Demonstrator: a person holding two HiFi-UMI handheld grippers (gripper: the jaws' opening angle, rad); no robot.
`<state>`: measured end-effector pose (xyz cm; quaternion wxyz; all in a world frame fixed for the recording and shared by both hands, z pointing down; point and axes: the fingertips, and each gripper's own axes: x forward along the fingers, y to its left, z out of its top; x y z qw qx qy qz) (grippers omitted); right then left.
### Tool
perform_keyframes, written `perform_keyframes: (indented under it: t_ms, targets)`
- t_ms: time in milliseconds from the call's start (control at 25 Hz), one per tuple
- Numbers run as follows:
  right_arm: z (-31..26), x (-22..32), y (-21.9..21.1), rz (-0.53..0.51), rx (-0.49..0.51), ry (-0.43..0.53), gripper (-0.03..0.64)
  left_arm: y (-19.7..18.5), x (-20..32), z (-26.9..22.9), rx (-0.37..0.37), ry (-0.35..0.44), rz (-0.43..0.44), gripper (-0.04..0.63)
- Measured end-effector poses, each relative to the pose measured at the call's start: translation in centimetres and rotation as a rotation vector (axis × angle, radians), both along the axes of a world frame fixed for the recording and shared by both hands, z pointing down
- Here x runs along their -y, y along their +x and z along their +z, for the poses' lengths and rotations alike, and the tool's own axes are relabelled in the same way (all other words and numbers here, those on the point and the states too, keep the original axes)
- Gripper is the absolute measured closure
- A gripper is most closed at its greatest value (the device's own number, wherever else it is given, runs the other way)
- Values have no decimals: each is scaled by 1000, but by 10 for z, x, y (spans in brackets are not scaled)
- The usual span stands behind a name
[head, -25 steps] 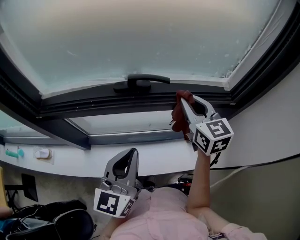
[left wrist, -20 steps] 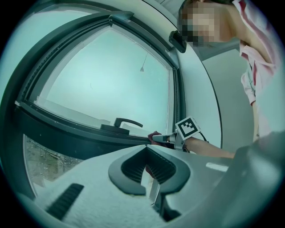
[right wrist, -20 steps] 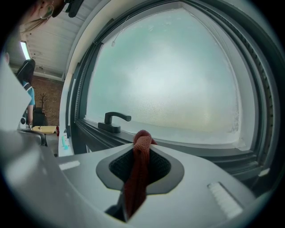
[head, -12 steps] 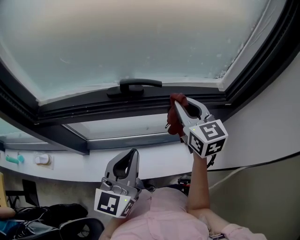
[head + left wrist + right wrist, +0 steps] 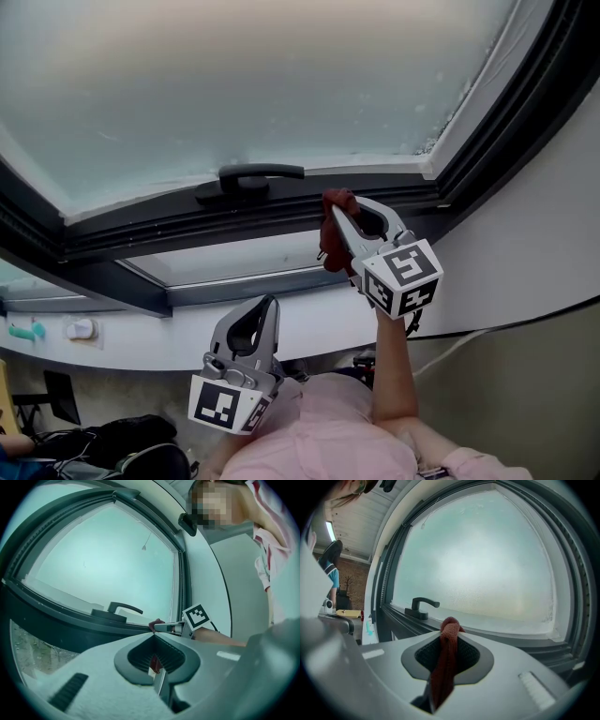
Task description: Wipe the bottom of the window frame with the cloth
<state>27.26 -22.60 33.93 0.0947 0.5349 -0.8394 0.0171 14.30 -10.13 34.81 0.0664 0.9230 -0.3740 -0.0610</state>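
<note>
Our right gripper [image 5: 334, 212] has its jaws clamped on a dark red, bunched terry cloth [image 5: 446, 658]. The cloth's top knot pokes just past the jaw tips, and the rest trails down between them. That knot sits at the dark grey bottom rail of the window frame [image 5: 141, 230], seemingly touching it, just right of the black lever handle [image 5: 248, 176] and below the frosted glass pane [image 5: 281, 84].

We judge the wipe to be under way. To do it well we should tilt the gripper so the cloth leads rather than the bare jaw tips, since so little fabric sticks out. We should press lightly into the rail's grooves, run along its length, and ease round the handle base.

Our left gripper [image 5: 267, 307] hangs low by our chest, well apart from the frame, with its jaws pressed together on nothing.
</note>
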Motion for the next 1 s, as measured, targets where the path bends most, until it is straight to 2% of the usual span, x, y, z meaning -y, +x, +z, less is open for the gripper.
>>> perform_keyframes:
  t_ms: [400, 1000]
  targets:
    - [2, -2, 28, 57, -8, -3, 555, -2, -3, 2, 2, 3, -23, 595]
    - [1, -2, 35, 64, -8, -9, 555, 0, 0, -1, 1, 6, -22, 595]
